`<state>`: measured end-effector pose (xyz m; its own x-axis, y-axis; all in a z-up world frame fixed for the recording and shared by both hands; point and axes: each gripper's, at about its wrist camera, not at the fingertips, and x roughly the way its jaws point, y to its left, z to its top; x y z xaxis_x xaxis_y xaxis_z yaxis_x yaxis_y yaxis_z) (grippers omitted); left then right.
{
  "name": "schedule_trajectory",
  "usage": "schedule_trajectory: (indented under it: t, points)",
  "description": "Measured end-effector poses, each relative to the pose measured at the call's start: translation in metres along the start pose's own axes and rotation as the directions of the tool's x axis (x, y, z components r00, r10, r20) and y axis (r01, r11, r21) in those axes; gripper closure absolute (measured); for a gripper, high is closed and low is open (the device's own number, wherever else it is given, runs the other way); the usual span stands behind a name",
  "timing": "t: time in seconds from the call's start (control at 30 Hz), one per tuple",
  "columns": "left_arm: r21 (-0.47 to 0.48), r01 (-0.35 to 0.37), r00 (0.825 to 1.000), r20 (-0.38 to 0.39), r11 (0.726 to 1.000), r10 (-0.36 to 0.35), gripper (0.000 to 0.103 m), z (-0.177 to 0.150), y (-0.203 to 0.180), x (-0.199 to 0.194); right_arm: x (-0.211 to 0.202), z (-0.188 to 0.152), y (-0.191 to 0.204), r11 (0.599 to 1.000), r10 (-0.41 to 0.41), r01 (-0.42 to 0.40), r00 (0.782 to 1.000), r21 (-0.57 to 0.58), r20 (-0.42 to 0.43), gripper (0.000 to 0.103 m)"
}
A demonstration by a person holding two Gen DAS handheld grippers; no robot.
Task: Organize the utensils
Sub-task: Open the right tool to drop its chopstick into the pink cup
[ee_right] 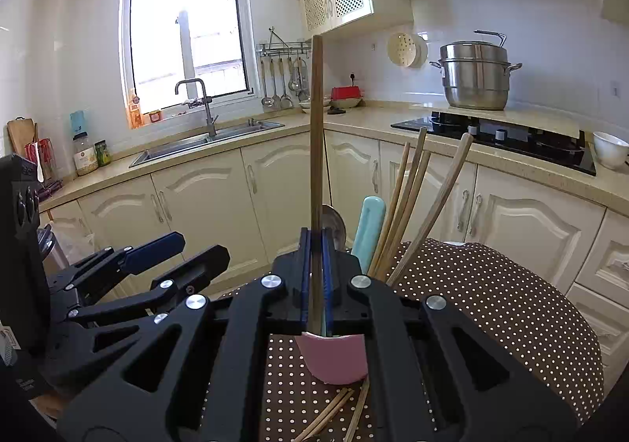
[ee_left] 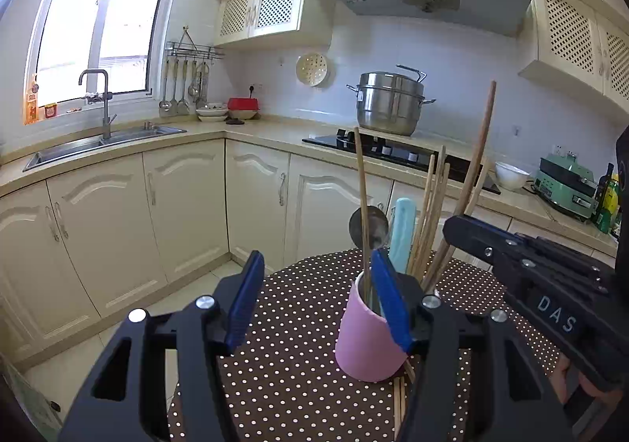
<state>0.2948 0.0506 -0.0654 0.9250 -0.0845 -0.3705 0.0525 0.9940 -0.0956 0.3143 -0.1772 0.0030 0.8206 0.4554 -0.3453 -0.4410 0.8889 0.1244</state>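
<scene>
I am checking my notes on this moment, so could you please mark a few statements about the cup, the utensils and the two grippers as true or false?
1. The right gripper has its jaws shut on a long wooden stick. True.
2. The left gripper is clamped on the pink cup. False: its jaws are open, and the cup sits beyond one of them, ungripped.
3. A light blue handle stands in the cup among wooden chopsticks. True.
4. All chopsticks are already in the cup. False: some loose chopsticks lie on the polka-dot tablecloth at the cup's base.
5. The steel pot stands in the sink. False: it sits by the stove.
</scene>
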Motion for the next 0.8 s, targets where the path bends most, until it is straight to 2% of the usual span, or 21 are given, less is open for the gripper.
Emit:
schedule_trajectory:
  t: [0.37,0.73,0.8]
  points:
    - [0.011,-0.027,1.0,0.001,1.0,0.027,0.047,-0.001,0.003,-0.011,0.012,-0.017,0.0,1.0,-0.019,0.019,0.998,0.002,-0.057,0.097]
    - [0.03,-0.039,0.999,0.006,0.999,0.039,0.042,-0.001,0.002,-0.025,-0.001,-0.013,-0.007,0.999,-0.014,0.016,0.999,0.043,-0.046,0.096]
    - [0.033,-0.041,0.999,0.005,0.999,0.041,0.042,-0.001,0.001,-0.028,-0.004,-0.012,-0.005,0.999,-0.016,0.018,0.999,0.041,-0.043,0.093]
